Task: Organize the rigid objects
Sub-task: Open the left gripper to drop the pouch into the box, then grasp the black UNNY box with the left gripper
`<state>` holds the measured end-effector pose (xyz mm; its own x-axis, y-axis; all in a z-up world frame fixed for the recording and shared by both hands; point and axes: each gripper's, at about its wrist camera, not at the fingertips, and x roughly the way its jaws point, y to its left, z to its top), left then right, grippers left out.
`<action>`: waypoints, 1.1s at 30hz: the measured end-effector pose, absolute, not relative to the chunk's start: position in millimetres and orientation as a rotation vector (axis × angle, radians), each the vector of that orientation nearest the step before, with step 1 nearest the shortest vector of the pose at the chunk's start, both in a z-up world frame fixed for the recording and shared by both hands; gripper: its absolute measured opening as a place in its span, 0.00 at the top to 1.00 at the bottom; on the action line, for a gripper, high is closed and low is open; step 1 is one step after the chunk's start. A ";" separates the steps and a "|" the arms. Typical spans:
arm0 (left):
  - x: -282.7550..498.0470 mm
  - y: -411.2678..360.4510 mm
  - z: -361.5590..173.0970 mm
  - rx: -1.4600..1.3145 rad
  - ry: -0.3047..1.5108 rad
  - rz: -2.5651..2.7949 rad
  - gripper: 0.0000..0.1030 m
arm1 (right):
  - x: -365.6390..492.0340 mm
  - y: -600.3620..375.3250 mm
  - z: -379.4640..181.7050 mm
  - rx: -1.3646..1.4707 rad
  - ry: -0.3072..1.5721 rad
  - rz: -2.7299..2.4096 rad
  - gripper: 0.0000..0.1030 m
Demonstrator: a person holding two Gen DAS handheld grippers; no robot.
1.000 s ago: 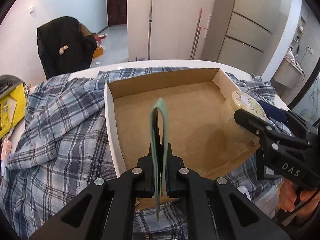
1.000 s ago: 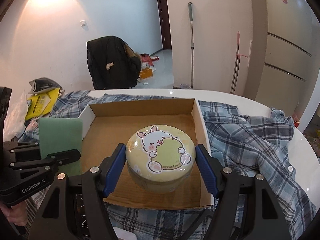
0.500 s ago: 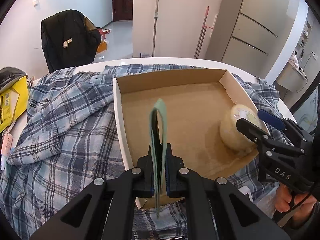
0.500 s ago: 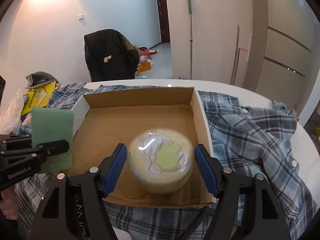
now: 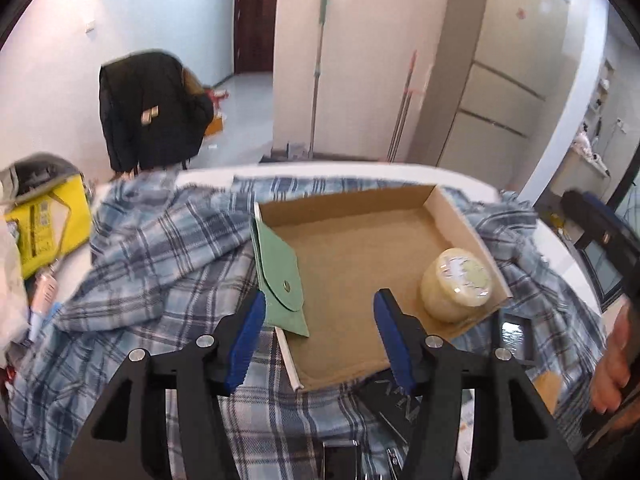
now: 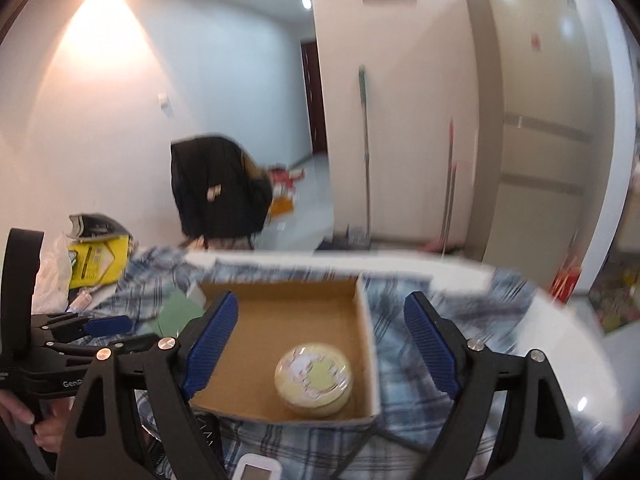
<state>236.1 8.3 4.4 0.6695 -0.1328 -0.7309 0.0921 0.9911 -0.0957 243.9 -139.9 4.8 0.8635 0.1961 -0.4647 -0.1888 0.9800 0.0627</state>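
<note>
The left gripper (image 5: 318, 336) is opening with nothing between its blue pads; the green snap pouch (image 5: 280, 276) leans on the cardboard box's (image 5: 452, 210) left wall. The right gripper (image 6: 322, 340) is opening too, empty; the round yellow tin (image 6: 314, 374) sits in the box's near right corner, on the plaid shirt (image 5: 160, 256)

A lived-in home: a mop (image 5: 318, 76) and broom (image 5: 402, 108) lean on a white wall, a dark jacket (image 5: 154, 110) hangs over a chair, a wooden door (image 5: 254, 16) closes the tiled hallway, and a plaid shirt (image 5: 160, 248) covers the white surface (image 6: 568, 332).
</note>
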 end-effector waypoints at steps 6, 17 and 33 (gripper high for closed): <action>177.7 5.2 37.9 0.039 0.691 -0.118 0.42 | 184.7 -150.2 48.7 -0.025 0.329 0.157 0.13; 77.9 -6.1 54.9 0.084 0.329 -0.053 0.32 | 109.9 -145.0 47.0 0.068 0.285 0.188 0.12; 137.3 -4.6 -35.2 -0.021 0.719 -0.215 0.41 | 142.1 -149.2 -21.0 0.093 0.459 0.158 0.07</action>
<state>137.3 -4.6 -35.2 0.7317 -0.2025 -0.6509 0.1881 0.9778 -0.0927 142.1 -149.2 -21.0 0.8843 0.1731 -0.4336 -0.1311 0.9834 0.1251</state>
